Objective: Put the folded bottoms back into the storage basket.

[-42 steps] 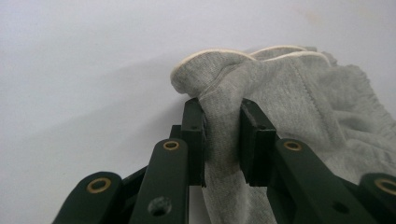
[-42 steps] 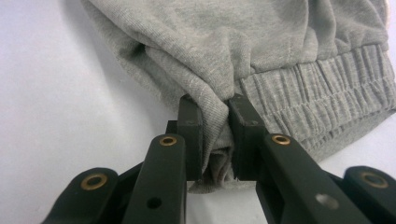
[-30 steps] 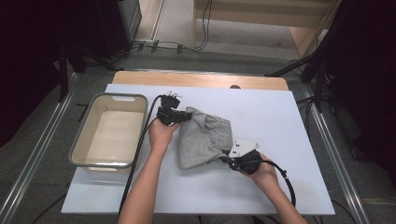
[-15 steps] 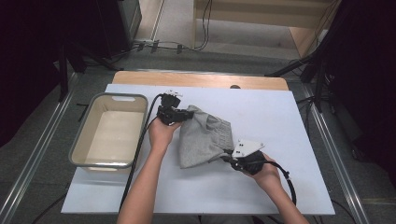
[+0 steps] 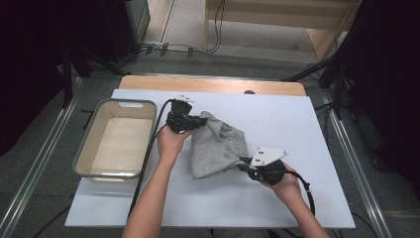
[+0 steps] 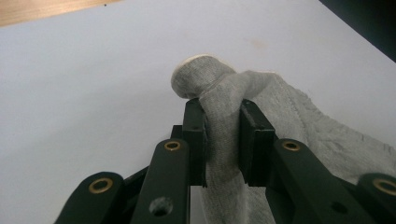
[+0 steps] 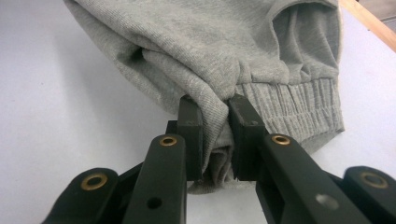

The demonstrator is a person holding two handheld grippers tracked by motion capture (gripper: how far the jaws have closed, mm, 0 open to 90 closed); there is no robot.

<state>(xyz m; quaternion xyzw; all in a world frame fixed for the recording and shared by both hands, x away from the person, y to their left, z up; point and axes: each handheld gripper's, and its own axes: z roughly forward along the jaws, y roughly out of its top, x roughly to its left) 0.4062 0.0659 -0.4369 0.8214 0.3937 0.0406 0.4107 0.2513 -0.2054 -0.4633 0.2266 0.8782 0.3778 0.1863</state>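
Even, soft overhead light on the white table (image 5: pixel 297 124), dark surroundings (nearest tongs parts blurred).

Count on the tabletop (image 5: pixel 317 124): one grey garment (image 5: pixel 218 146), one empty rectangular tub (image 5: pixel 116 141), and no second item of either kind. Two claws are present, the left claw (image 5: pixel 198 121) and the right claw (image 5: pixel 243 166), each carried in one hand, which makes two hands and two forearms in the high view. Each claw has two black jaws and one trailing cable, giving four jaws and two cables in all
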